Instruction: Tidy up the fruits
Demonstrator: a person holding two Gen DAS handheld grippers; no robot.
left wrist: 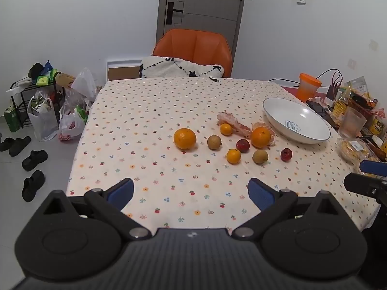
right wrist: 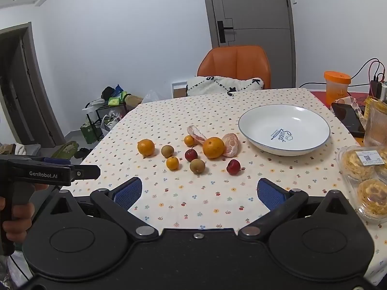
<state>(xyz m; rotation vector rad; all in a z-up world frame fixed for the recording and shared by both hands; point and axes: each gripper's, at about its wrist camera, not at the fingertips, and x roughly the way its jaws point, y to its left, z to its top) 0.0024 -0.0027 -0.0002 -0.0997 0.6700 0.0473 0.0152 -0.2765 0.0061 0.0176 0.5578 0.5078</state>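
Both my claws, left claw (left wrist: 191, 191) and right claw (right wrist: 199, 192), spread empty over the tabletop (right wrist: 193, 203); nothing picked yet, next: grab red fruit (right wrist: 233, 166), drop in bowl (right wrist: 263, 145).

Orange chair (right wrist: 235, 66) behind table, orange cup (right wrist: 336, 87), phone (right wrist: 347, 118), pastry box (right wrist: 365, 181)

Fruit scattered on a flowered tablecloth (left wrist: 145, 125), seen past the wide-spread left gripper (left wrist: 191, 191).

A large orange (left wrist: 184, 138) lies leftmost; right of it sit two brown fruits (left wrist: 214, 142), two small oranges (left wrist: 233, 156), two red fruits (left wrist: 242, 145) and another orange (left wrist: 260, 136) against peeled segments. The white bowl (left wrist: 273, 113) stands empty beyond them. An orange chair (left wrist: 193, 46) faces the far edge.
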